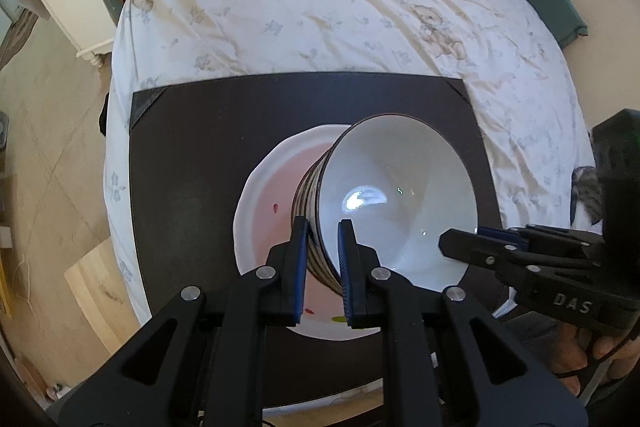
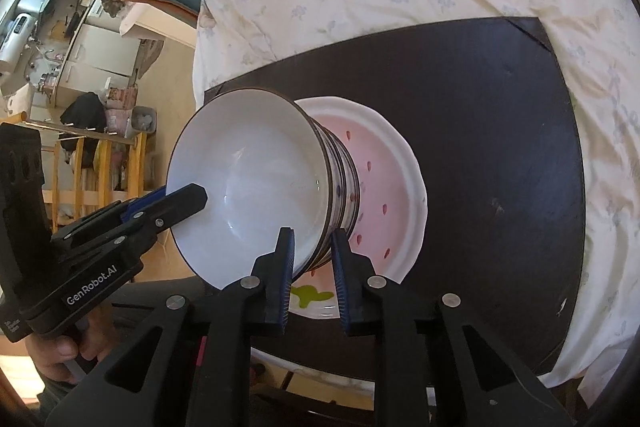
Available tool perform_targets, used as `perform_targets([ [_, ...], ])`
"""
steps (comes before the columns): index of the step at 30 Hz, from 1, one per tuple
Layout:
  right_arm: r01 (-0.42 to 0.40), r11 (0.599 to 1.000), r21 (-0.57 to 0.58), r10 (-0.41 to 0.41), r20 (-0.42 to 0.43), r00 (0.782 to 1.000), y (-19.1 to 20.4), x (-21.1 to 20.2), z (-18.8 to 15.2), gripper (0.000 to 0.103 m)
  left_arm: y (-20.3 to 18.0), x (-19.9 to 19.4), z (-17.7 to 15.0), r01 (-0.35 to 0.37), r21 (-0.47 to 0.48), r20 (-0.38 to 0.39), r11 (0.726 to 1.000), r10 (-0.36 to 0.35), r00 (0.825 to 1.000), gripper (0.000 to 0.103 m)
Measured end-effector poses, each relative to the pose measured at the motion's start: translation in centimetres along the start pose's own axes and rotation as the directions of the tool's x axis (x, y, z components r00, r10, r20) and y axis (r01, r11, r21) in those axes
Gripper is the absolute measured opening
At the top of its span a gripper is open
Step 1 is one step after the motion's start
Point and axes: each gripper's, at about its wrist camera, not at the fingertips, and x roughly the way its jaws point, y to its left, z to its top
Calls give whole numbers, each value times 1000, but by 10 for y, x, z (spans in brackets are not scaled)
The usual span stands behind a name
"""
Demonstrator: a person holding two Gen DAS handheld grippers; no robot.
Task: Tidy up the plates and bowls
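- The stack of bowls [image 1: 394, 203] hides most of your pink plate [image 1: 272, 195]; where the lowest bowl meets it cannot be told
- Your left gripper [image 1: 323, 263] covers the stack's near rim; its body is cut off by the lower edge
- Your right gripper [image 1: 460, 241] runs off the right edge; only one finger shows clearly

Both grippers [image 1: 323, 259] [image 2: 312, 269] are black with blue-padded jaws, silver screws, apparently white lettering.

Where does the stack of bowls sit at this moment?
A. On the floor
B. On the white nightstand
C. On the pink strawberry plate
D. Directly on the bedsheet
C: both grippers grip the rims of the bowl stack, which stands on the strawberry plate on the dark mat.
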Motion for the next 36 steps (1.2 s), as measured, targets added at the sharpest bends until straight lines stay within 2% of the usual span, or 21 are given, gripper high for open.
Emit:
perform_targets([
  [5, 2, 1000, -12, -1, 13, 1000, 3, -2, 1, 24, -3, -7, -2, -56, 37, 55, 998, 54, 997, 12],
  [9, 10, 999, -40, -9, 35, 999, 5, -8, 0, 26, 1, -14, -6, -39, 8, 77, 999, 38, 996, 14],
  [10, 17, 998, -54, -14, 55, 998, 7, -12, -1, 31, 3, -15, -8, -35, 0, 79, 999, 35, 996, 18],
  [11, 21, 998, -62, -17, 68, 998, 8, -15, -2, 47, 4, -16, -10, -37, -4, 82, 999, 37, 996, 21],
  [13, 27, 997, -73, -18, 110, 994, 9, -24, -5, 65, 3, -22, -16, -61, 4, 112, 998, 60, 992, 26],
  [17, 76, 993, -86, -57, 206, 977, 9, -39, -12, 65, -3, -39, -31, -125, 35, 207, 992, 115, 971, 28],
  [19, 106, 989, -106, -79, 236, 968, 11, -44, -14, 65, -3, -43, -36, -130, 29, 237, 991, 120, 964, 37],
  [21, 107, 986, -128, -69, 269, 961, 13, -52, -18, 69, -2, -48, -44, -144, 8, 267, 990, 136, 954, 42],
  [23, 135, 980, -144, -80, 335, 939, 16, -63, -25, 86, -1, -53, -52, -148, -7, 291, 989, 144, 946, 43],
  [27, 177, 973, -147, -98, 430, 897, 22, -77, -45, 100, -1, -64, -71, -161, -28, 326, 987, 161, 932, 43],
  [28, 195, 971, -140, -110, 465, 879, 23, -80, -54, 103, 0, -68, -77, -163, -34, 347, 986, 165, 923, 43],
  [31, 210, 970, -125, -116, 519, 847, 25, -85, -73, 103, 2, -74, -90, -156, -58, 369, 986, 166, 915, 43],
  [36, 191, 977, -94, -109, 554, 825, 24, -88, -98, 103, 7, -75, -109, -153, -75, 371, 985, 170, 913, 43],
])
